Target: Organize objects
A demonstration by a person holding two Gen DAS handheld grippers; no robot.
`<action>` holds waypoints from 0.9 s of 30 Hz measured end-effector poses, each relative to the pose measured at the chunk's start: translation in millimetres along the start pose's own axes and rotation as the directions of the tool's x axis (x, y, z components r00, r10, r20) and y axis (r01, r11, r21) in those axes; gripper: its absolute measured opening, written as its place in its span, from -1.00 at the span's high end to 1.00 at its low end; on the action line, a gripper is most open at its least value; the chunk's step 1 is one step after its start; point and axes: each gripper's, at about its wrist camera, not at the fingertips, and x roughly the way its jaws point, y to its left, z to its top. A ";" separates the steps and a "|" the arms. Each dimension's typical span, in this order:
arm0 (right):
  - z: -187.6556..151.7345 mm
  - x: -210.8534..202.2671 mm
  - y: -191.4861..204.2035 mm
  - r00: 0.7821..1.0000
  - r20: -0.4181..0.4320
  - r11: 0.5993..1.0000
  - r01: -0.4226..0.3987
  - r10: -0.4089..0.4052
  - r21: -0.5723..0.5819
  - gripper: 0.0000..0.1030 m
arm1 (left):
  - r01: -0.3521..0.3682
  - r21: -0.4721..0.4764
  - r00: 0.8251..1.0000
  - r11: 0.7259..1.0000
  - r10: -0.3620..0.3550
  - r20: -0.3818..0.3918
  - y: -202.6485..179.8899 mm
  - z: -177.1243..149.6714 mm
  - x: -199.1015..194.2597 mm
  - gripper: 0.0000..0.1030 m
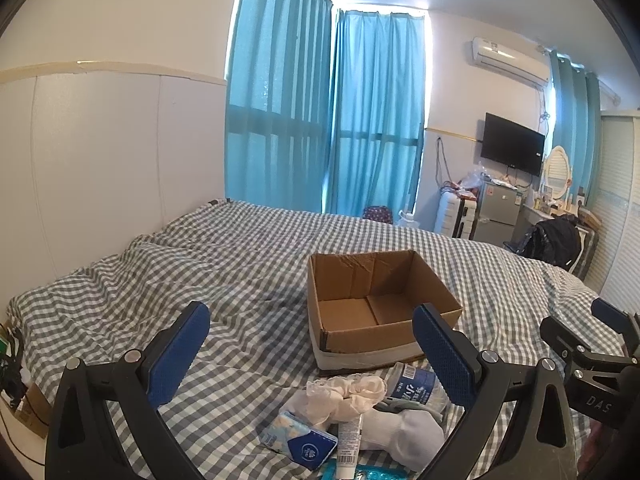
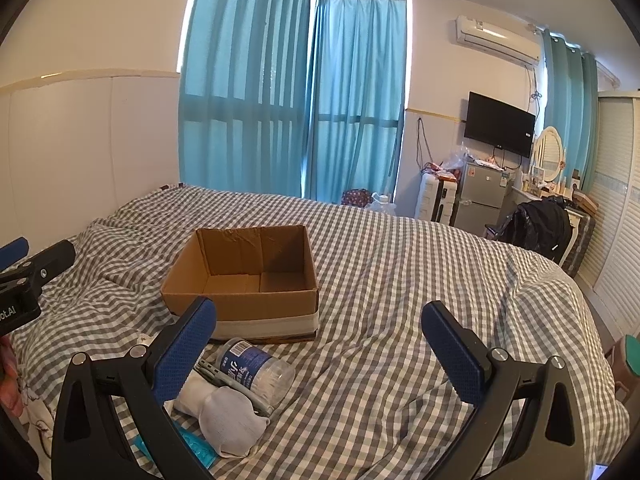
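Observation:
An open, empty cardboard box (image 1: 376, 312) stands on the checked bed; it also shows in the right wrist view (image 2: 252, 280). In front of it lies a pile: a plastic water bottle (image 1: 414, 386) (image 2: 254, 368), white socks (image 1: 404, 434) (image 2: 230, 420), a cream scrunchie (image 1: 348, 398), a blue tissue pack (image 1: 300, 442), a white tube (image 1: 349, 448) and a teal blister pack (image 1: 372, 474). My left gripper (image 1: 316, 356) is open and empty above the pile. My right gripper (image 2: 320, 344) is open and empty, right of the pile.
The grey checked bedspread (image 2: 400, 288) covers the whole bed. A white headboard wall (image 1: 100, 160) is at the left. Beyond the bed are blue curtains (image 1: 320, 120), a small fridge (image 2: 482, 196), a wall TV (image 2: 500, 124) and a chair with a black bag (image 2: 540, 228).

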 end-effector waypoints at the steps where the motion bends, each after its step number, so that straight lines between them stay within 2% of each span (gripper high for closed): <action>1: -0.4 0.4 -0.2 1.000 -0.001 1.000 0.001 -0.001 0.001 -1.00 | 0.003 -0.001 1.000 1.000 -0.003 0.002 -0.1 -0.2 -0.4 -1.00; 11: -3.0 0.9 0.7 1.000 -0.004 1.000 0.000 0.000 -0.001 -1.00 | 0.004 0.040 1.000 0.999 -0.004 -0.011 -5.1 -2.6 2.3 -1.00; 16: -4.5 -1.3 2.1 1.000 0.003 1.000 0.003 -0.003 -0.005 -1.00 | 0.010 0.030 0.999 1.000 -0.009 -0.043 -4.5 -6.6 6.9 -1.00; 22: -4.8 -1.4 1.4 1.000 -0.003 1.000 0.016 -0.016 0.004 -1.00 | 0.012 0.023 0.999 1.000 -0.011 -0.038 -0.4 -9.4 5.0 -1.00; 27: -4.6 -2.5 6.2 1.000 -0.012 1.000 0.005 -0.005 -0.002 -1.00 | 0.020 0.007 0.997 1.000 -0.020 -0.081 9.1 -14.0 10.7 -1.00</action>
